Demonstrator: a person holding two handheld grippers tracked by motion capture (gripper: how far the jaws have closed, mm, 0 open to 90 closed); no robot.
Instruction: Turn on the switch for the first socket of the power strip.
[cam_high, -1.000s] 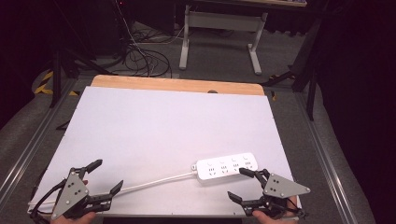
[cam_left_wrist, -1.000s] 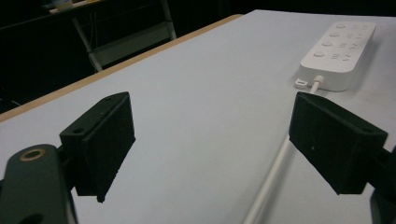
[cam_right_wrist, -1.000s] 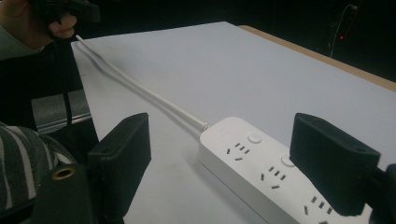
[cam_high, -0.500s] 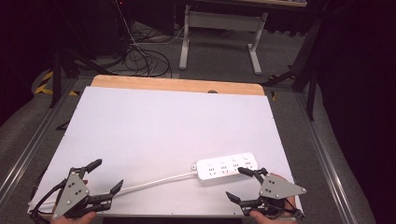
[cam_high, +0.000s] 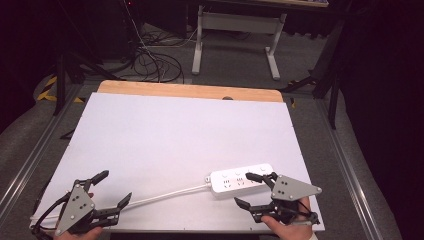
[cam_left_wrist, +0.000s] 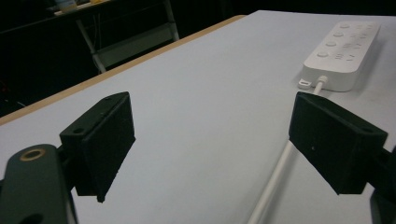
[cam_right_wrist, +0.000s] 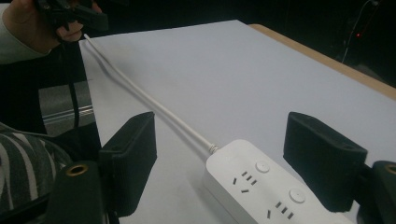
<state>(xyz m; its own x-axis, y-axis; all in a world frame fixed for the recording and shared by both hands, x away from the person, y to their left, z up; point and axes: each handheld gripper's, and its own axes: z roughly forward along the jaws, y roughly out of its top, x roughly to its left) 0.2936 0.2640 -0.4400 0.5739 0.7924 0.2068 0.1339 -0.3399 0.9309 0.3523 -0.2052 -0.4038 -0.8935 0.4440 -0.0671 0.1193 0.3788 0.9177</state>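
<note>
At the near edge of the white table top (cam_high: 170, 135), seen from the high view, two hand-held grippers sit low, one at each corner. The left gripper (cam_high: 111, 192) is at the near left, its two black jaws spread wide and holding nothing. The white cord (cam_high: 165, 196) runs past just beside its right jaw; in the left gripper view that cord (cam_left_wrist: 275, 177) passes close under the right-hand jaw, and whether they touch cannot be told. The right gripper (cam_high: 247, 189) is at the near right, jaws also wide apart and empty. One jaw tip reaches over the near end of the white power strip (cam_high: 242, 178); the other lies on the table in front of it. In the right gripper view the power strip (cam_right_wrist: 261, 189) lies between the open jaws, with sockets and round buttons facing up. Its cord leads away to the person's other hand (cam_right_wrist: 32, 23). Farther off, a wooden strip (cam_high: 190, 91) edges the table's far side. Beyond it are a pale desk frame (cam_high: 237, 35) and loose cables (cam_high: 150, 60) on a dark floor.
</note>
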